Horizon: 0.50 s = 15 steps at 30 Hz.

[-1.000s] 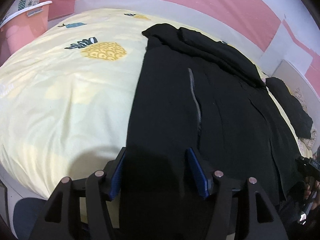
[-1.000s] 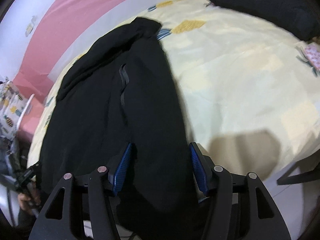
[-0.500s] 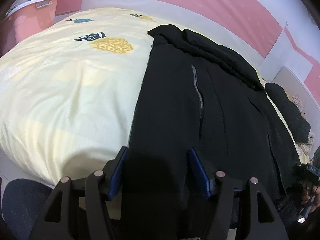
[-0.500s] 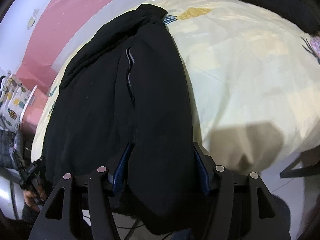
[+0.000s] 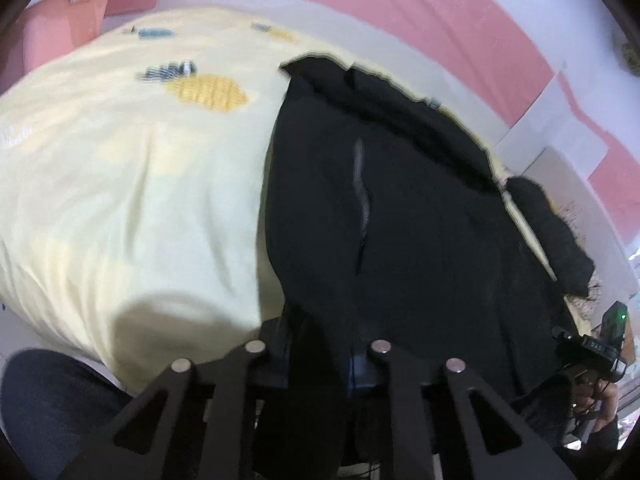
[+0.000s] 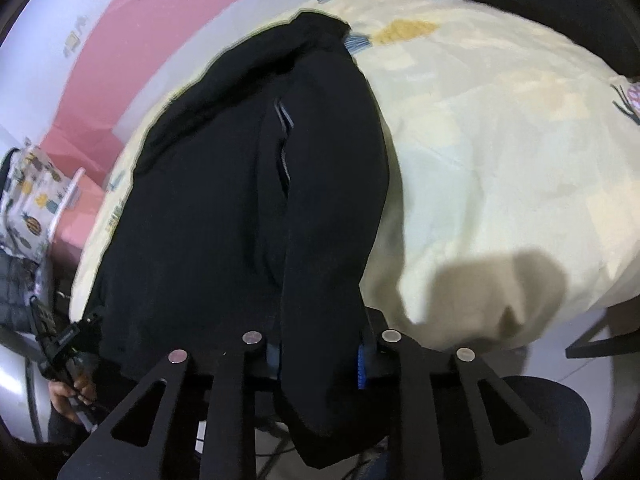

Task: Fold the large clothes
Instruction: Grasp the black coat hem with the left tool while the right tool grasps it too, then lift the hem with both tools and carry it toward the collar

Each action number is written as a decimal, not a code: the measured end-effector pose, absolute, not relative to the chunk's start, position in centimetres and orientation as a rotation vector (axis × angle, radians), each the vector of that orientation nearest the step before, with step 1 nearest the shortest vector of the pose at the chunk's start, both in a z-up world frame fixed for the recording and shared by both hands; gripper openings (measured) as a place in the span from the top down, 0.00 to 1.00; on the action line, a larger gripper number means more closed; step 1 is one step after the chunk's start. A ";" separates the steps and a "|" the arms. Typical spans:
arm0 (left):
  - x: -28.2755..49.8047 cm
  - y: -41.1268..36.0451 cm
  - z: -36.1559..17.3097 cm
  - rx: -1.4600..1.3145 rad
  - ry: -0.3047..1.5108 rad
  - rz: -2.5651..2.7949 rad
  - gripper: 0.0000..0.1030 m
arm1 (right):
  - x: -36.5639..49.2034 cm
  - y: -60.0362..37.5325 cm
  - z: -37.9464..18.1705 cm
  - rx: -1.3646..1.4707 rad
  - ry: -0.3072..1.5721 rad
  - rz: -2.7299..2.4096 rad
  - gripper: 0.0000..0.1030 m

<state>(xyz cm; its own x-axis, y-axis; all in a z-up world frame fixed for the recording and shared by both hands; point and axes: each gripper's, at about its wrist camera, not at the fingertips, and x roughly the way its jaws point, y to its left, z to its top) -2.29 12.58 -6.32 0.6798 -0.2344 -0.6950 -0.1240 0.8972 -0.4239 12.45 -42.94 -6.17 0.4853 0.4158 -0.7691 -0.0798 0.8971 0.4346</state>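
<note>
Black jacket [image 5: 400, 208] lies on yellow pineapple bedsheet [image 5: 120, 184], hem hanging off the near edge. Left gripper [image 5: 320, 360] and right gripper [image 6: 320, 352] each pinch that hem.

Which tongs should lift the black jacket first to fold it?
Neither alone, probably: the left tongs and right tongs both look shut on the jacket's near hem at the edge of the bed, so lifting together seems best.

A pale yellow pineapple-print duvet [image 5: 132, 184] covered the bed beneath a pink wall [image 5: 420, 8]. A second dark garment [image 6: 560, 4] lay at the far corner.
</note>
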 end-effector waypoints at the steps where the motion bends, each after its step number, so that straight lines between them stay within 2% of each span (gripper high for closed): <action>1: -2.6 12.6 -5.1 -0.466 0.795 -0.075 0.84 | 12.3 -43.1 -5.6 0.376 1.008 0.321 0.79; 8: -3.3 12.8 1.7 -0.439 0.617 -0.125 0.84 | 10.7 -43.6 -0.3 0.436 0.835 0.389 0.80; 15: -2.6 13.9 2.7 -0.453 0.585 -0.138 0.84 | 10.6 -43.9 0.6 0.458 0.791 0.406 0.80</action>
